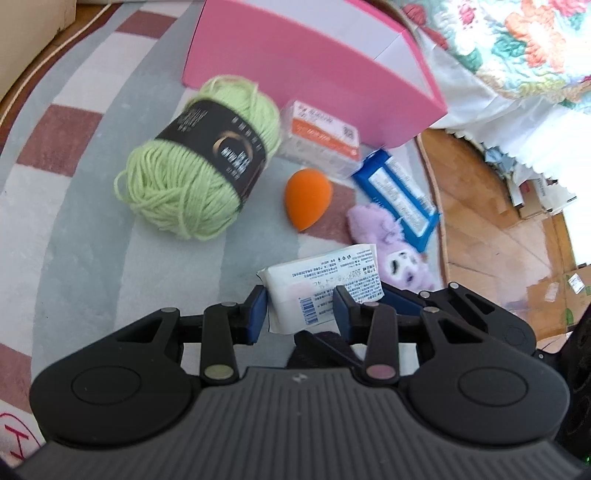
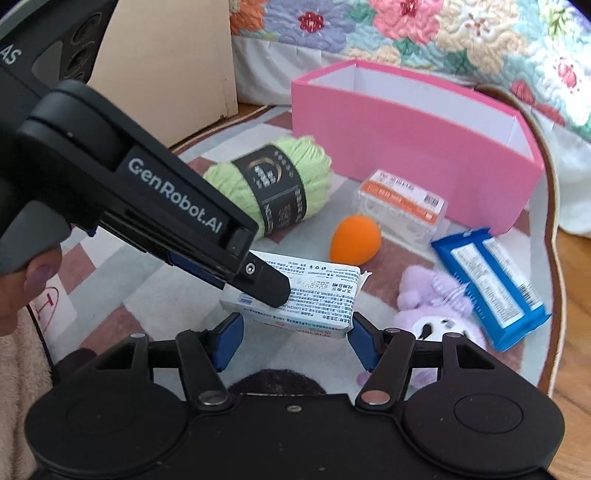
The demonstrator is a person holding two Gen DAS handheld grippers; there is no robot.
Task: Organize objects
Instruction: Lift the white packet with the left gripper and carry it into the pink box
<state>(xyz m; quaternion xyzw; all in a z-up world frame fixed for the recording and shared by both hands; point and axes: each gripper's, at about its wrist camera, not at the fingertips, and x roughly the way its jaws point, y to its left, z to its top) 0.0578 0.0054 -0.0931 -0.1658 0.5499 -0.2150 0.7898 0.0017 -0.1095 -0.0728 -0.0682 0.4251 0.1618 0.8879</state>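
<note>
Clearly we have the left gripper (image 2: 273, 291) clamped on the white printed packet (image 2: 314, 291), holding it just above the checked rug (image 2: 122, 280). Our right gripper (image 2: 293, 332) sits beneath the same packet with its blue pads (image 2: 229, 341) spread on either side of the packet's near edge; we judge it released, gripping nothing. At the far left of the spread beyond lies the green yarn ball (image 2: 277, 184) with its black band. Next comes the orange egg-shaped sponge (image 2: 354, 240), and just behind it the clear box with an orange label (image 2: 402, 206). Further right, the purple plush toy (image 2: 436, 310) rests against the blue wipes pack (image 2: 487, 284). Behind them all stands the open pink box (image 2: 406, 155), with the floral quilt (image 2: 443, 33) beyond it.
</note>
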